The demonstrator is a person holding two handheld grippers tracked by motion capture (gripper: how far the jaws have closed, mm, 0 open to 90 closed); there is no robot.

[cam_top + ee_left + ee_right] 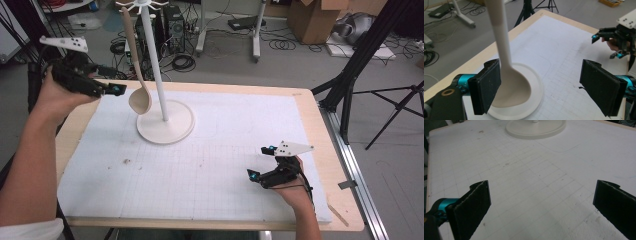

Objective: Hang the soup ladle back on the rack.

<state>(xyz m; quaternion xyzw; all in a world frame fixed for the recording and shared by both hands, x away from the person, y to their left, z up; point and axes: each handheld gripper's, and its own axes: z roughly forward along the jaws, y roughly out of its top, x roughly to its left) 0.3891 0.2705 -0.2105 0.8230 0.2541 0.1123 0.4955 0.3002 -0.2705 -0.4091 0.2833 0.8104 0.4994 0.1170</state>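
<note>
A cream ladle [140, 100] hangs from the top hooks of a white stand [155, 65], its bowl just above the stand's round base [166, 122]. My left gripper [117, 90] is raised at the table's far left, its tips a little short of the ladle's bowl. In the left gripper view the ladle [511, 87] hangs just beyond the left pad [487, 87], and my left gripper [541, 87] is open with nothing pressed between its pads. My right gripper [261, 162] rests low near the front right, open over the bare mat [541, 205].
A white gridded mat [225, 150] covers the wooden table [320, 150]. Black tripod legs [350, 85] stand off the right edge. Cables and boxes lie on the floor beyond the far edge. The right gripper [605, 46] appears far off in the left gripper view.
</note>
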